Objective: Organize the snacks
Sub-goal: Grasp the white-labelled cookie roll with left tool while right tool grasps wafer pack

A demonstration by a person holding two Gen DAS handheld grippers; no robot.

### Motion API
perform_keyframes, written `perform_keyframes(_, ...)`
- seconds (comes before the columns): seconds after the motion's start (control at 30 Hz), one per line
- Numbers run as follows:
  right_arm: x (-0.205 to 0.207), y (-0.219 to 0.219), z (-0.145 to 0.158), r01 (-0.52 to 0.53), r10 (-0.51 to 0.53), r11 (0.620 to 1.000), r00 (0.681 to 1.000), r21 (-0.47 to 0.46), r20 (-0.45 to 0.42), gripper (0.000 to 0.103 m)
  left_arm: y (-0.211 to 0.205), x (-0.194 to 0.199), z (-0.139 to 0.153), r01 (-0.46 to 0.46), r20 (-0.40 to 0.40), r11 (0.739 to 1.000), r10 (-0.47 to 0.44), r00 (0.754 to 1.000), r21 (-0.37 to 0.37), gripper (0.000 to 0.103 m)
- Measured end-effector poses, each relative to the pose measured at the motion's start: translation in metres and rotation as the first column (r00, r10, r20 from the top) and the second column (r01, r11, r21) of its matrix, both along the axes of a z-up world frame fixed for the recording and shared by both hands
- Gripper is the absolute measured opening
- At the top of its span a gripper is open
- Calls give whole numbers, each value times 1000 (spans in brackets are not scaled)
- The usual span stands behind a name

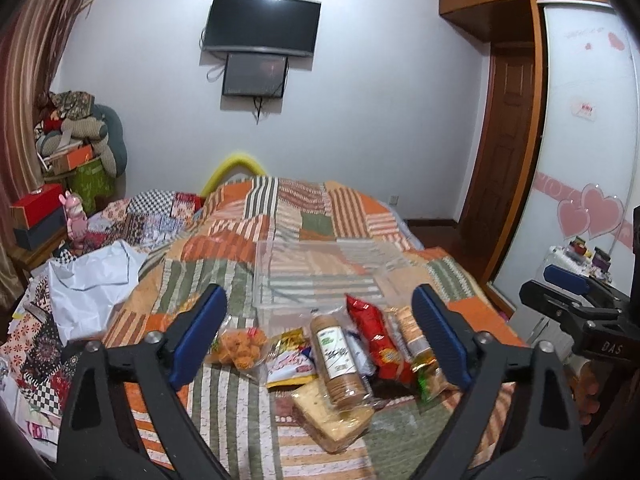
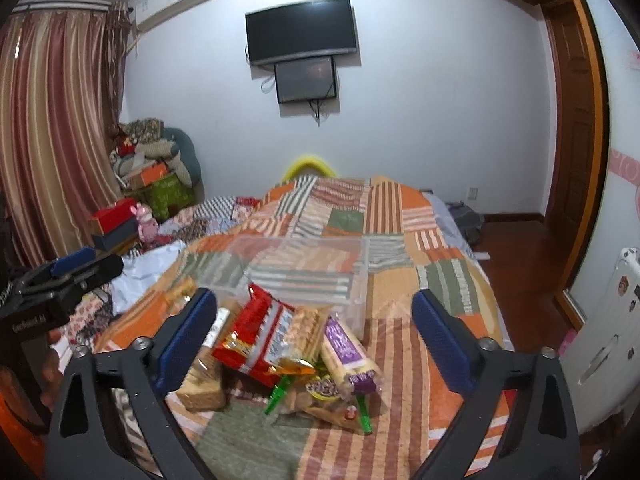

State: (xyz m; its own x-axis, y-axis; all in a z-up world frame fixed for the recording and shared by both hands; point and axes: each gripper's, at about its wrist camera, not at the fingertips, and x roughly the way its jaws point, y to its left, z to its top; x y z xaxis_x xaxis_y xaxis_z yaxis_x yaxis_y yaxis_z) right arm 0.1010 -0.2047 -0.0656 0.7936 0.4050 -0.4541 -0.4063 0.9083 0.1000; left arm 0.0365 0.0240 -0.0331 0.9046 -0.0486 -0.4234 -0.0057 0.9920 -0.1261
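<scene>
left wrist view: my left hand-held gripper [image 1: 318,332] stands wide, nothing between its blue pads [image 1: 200,334], and it hangs over the snack pile [image 1: 340,356] on the bed [image 1: 224,412]. in the pile i see a bag of orange puffs [image 1: 239,347] at the left, a yellow-and-white packet [image 1: 289,362] beside it, a long sleeve of round crackers [image 1: 338,354] lying over a pack of pale biscuits [image 1: 334,416], then a red bag [image 1: 374,340] and another cracker sleeve [image 1: 414,330] at the right. a clear bin [image 1: 264,280] sits on the quilt just beyond the pile, and it looks empty. a white bag [image 1: 92,284] lies crumpled to the left. my right hand-held gripper [image 1: 568,288] shows at the right edge; from here i can't read its jaws.

right wrist view: my right hand-held gripper [image 2: 314,340] is also wide and holds nothing. the pile [image 2: 288,364] lies between and below its pads [image 2: 444,344]: the red bag [image 2: 250,334] on top at the left, a purple-labelled cracker sleeve [image 2: 348,354] at the right, green-ended wrappers [image 2: 362,414] at the front. the bin [image 2: 356,300] stands right behind, touching the pile as far as i can tell. the left hand-held gripper [image 2: 76,268] shows at the left edge. a tv [image 2: 301,30] hangs on the far wall.
</scene>
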Motion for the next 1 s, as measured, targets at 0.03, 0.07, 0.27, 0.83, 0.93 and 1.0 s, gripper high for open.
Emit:
perform_keyframes(0.03,3,-1,-4,-1,1,1000,1000,-2,-17,88,2,4,-4,0,-16,1000,0,1000,0,88)
perform_keyframes(0.07,7,-2,-7,-1,1,1000,999,-7,-34,85,3,7,-8,0,-34,1000,0,999,0,85)
perform_keyframes(0.27,28,-10,-35,-2,-3,999,990,-36,-143,68,13,31,-40,8,-162,1000,-12,987,-24,77)
perform_keyframes(0.83,62,17,-61,-117,119,993,954,22,-276,47,-11,97,-100,83,-371,994,-105,923,-76,60)
perform_keyframes(0.93,71,27,-68,-135,130,991,944,3,-305,45,-11,104,-107,88,-379,993,-114,918,-85,60)
perform_keyframes(1.0,76,32,-73,-143,134,990,937,-2,-322,44,-11,106,-110,90,-382,992,-118,916,-89,60)
